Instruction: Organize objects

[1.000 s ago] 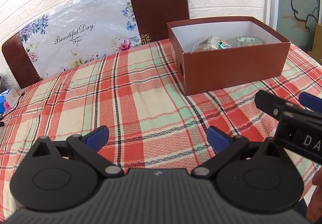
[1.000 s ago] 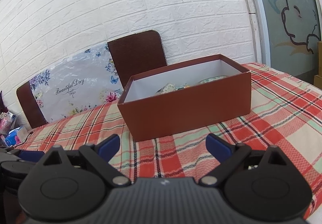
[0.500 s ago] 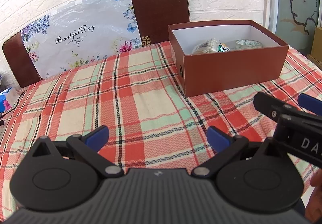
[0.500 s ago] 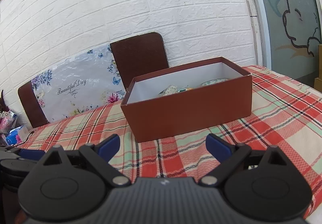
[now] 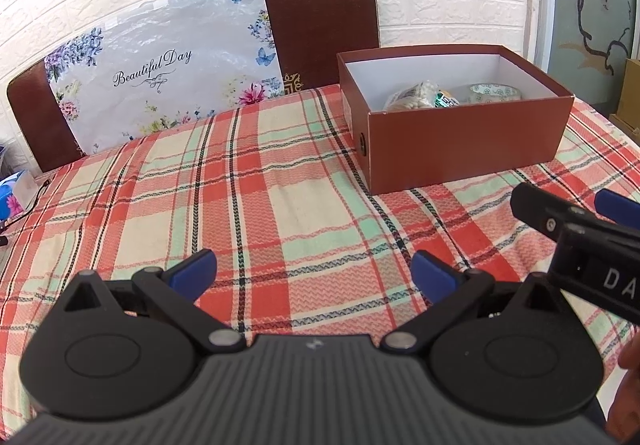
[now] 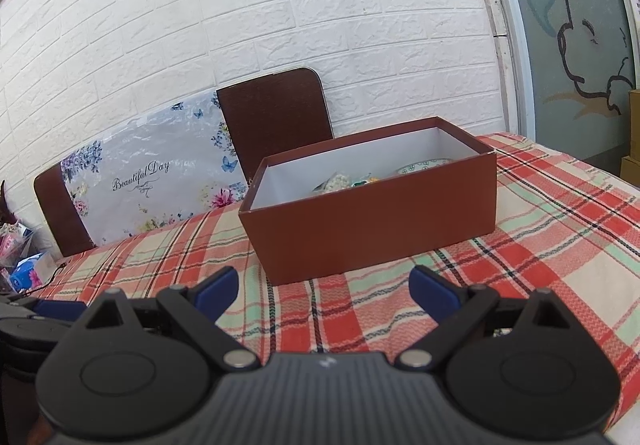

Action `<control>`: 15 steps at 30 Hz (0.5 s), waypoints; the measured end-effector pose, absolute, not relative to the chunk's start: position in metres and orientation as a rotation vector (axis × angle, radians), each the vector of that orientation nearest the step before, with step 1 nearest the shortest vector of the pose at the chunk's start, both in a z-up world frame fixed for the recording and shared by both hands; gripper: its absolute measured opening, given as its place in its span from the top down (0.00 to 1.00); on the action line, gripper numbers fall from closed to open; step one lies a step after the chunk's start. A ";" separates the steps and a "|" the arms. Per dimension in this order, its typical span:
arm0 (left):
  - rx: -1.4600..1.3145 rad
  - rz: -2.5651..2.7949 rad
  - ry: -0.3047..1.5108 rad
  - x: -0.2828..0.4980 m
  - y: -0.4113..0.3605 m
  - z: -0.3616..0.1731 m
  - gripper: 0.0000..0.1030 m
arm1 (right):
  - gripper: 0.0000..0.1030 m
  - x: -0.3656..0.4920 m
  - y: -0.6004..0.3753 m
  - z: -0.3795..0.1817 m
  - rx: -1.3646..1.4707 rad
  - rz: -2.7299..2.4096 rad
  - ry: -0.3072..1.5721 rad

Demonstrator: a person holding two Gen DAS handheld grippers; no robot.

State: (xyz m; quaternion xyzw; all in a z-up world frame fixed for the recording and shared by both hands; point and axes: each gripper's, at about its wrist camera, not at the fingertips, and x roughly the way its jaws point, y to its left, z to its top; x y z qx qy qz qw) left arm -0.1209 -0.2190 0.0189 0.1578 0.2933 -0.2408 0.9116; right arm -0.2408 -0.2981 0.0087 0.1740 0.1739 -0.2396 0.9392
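Note:
A brown open-topped box (image 5: 460,143) (image 6: 372,229) with a white inside stands on the plaid tablecloth (image 5: 260,197) (image 6: 560,245). Inside it lie a pale bagged item (image 5: 412,95) (image 6: 338,183), a small green packet (image 5: 446,100) and a patterned tape roll (image 5: 494,92) (image 6: 424,166). My left gripper (image 5: 314,271) hovers open over bare cloth, well short of the box. My right gripper (image 6: 324,287) is open too, its fingers empty, just in front of the box. The right gripper's black body (image 5: 580,241) shows at the right of the left wrist view.
Two brown chair backs (image 5: 320,25) (image 6: 276,117) and a floral "Beautiful Day" panel (image 5: 160,73) (image 6: 148,181) lean along the white brick wall behind the table. A blue tissue pack (image 5: 16,193) (image 6: 28,273) and a cable lie at the far left edge.
Both grippers have tilted or risen slightly, so the box sits a little lower in each view. Both stay open and empty; nothing on the table has moved.

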 end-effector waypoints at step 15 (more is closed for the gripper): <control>0.309 -0.486 0.614 -0.114 -0.214 0.019 0.00 | 0.07 -0.239 -0.301 0.006 0.378 -0.498 0.370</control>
